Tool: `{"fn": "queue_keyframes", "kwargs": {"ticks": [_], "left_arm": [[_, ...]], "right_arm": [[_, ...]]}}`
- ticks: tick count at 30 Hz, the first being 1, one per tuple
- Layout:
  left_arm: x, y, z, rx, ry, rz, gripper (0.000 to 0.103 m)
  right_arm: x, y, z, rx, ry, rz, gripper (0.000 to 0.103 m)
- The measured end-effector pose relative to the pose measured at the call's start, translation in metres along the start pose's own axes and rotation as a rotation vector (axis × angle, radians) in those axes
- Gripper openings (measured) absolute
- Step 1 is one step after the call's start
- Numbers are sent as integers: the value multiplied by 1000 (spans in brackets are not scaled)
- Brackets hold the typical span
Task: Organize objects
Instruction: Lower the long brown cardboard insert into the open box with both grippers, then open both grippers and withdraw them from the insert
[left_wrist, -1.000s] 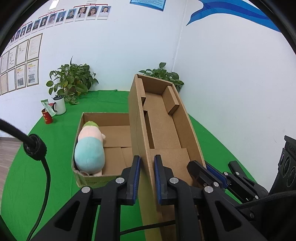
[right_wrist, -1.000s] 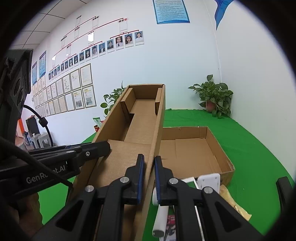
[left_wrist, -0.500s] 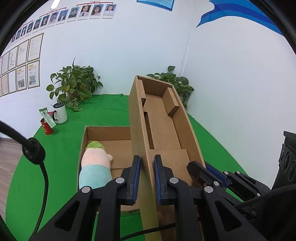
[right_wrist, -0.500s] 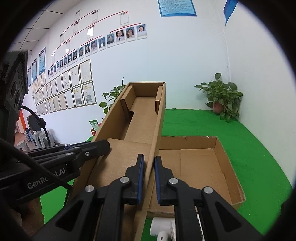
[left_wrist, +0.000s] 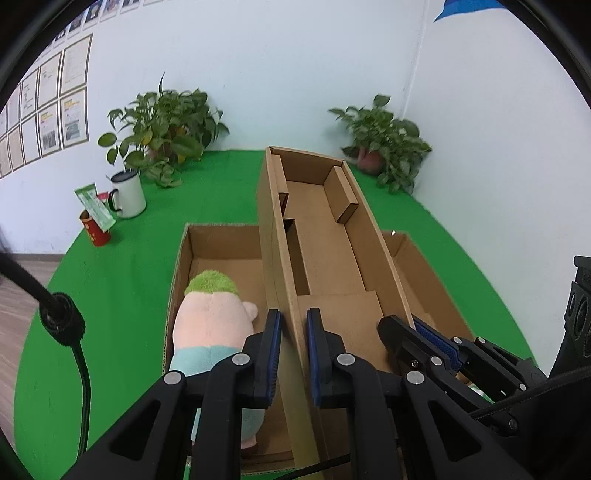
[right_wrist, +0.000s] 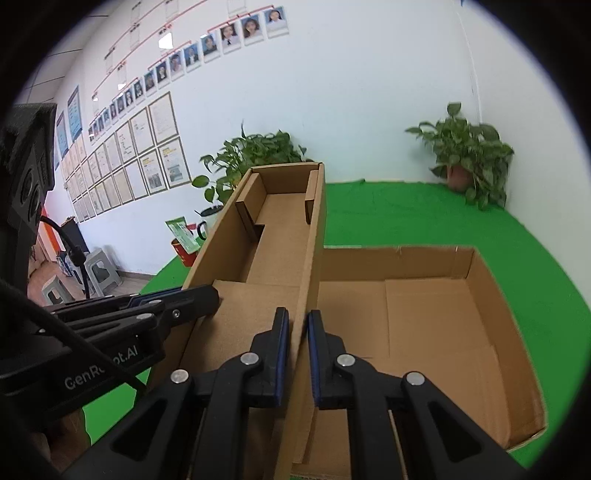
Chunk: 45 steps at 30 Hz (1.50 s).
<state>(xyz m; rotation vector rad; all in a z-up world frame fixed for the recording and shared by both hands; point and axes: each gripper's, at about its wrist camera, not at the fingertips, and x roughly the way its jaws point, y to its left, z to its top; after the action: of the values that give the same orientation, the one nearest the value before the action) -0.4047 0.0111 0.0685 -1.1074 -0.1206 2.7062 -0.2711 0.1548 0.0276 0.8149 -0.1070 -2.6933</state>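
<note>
Cardboard on cardboard: a long, narrow tray-like box (left_wrist: 325, 251) hangs over a wide open carton (left_wrist: 221, 251) on the green floor mat (left_wrist: 110, 295), carried by 2 handheld grippers. The left gripper (left_wrist: 293, 354) is clamped on the narrow box's left wall, the right gripper (right_wrist: 295, 354) on its right wall, each pair of jaws closed on a thin board edge. Inside the carton, along its left side, lies a plush toy (left_wrist: 214, 325) with a green top, pink middle and pale blue lower half. The step in hand looks like moving the narrow box into or onto the carton. The next move would call for lowering both ends evenly, keeping clear of the toy, and letting go only once the box rests steady.
</note>
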Motion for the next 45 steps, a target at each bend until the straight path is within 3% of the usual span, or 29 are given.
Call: {"fn": "queue_keyframes", "kwargs": {"ticks": [8,14,21,30,33,38,41,43,44,45], "left_arm": [[60,18,-33,3,104,32,11],[69,25,-33,-11,106,40,13],[44,30,-43,-5,79,50,13],[11,44,-67,-31,53,30,13],[4,45,-77,-38,50,33,13],[-10,45,-92,-30,23,59,14],[-24,44,-99,-21,-19,83,31],[-40,40,-104,-9,-83,113,54],[-49,38,-107,-3,-113,122,62],[-59,35,-111,5,-152,135,77]], "right_arm": [[39,-13,-24,49,82,-14,7],[48,-16,-19,92,113,-10,6],[79,-22,-22,157,224,-36,6],[94,-16,-25,82,268,-76,6],[110,-18,-40,98,358,-77,6],[98,-6,-41,18,335,-91,12],[79,-6,-41,2,305,-52,24],[53,-8,-43,-6,266,-49,51],[39,-7,-43,-12,232,-46,57],[23,-6,-45,-29,198,-44,73]]}}
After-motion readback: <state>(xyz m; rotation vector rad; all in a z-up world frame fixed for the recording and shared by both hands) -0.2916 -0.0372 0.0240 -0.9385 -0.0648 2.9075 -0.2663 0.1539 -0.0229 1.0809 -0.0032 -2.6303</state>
